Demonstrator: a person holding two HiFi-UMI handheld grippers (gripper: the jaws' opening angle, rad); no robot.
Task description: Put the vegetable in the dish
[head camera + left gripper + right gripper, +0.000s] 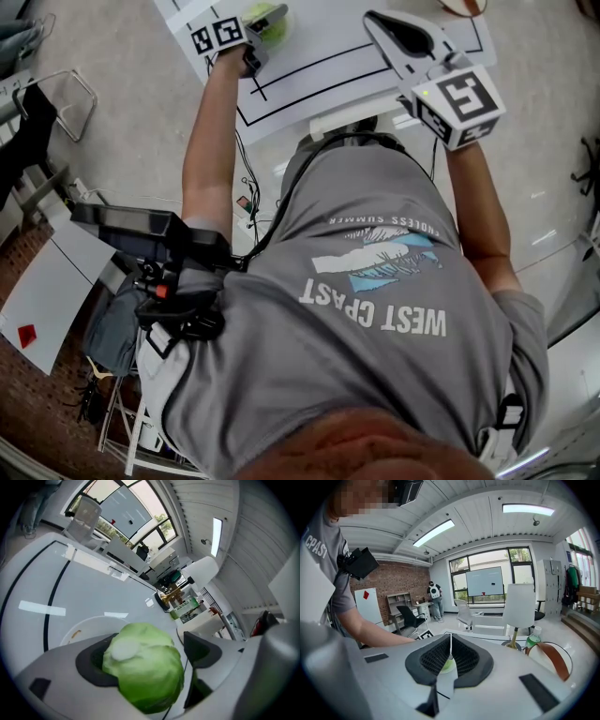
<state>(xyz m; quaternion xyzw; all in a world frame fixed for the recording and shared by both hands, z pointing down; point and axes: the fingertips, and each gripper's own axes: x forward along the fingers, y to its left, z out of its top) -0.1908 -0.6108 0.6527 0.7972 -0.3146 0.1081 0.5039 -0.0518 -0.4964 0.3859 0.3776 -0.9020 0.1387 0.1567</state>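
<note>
Left arm stretched straight ahead, its tongs (149,654) tipped downward and spread; the green cabbage (143,670) sits between them, leaning on one pad and clear of the other, over the white dish (86,623). Right arm is extended with its tongs (450,657) closed and empty above the table (487,620).

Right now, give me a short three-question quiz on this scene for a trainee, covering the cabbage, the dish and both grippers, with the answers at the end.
1. True or false: the right gripper has its jaws together and holds nothing.
2. What sits between the jaws of the left gripper? A) a carrot B) a green cabbage C) a tomato
3. Fill in: in the left gripper view, the white ___ lies on the table just beyond those jaws.
Key: 1 true; 2 B; 3 dish.
</note>
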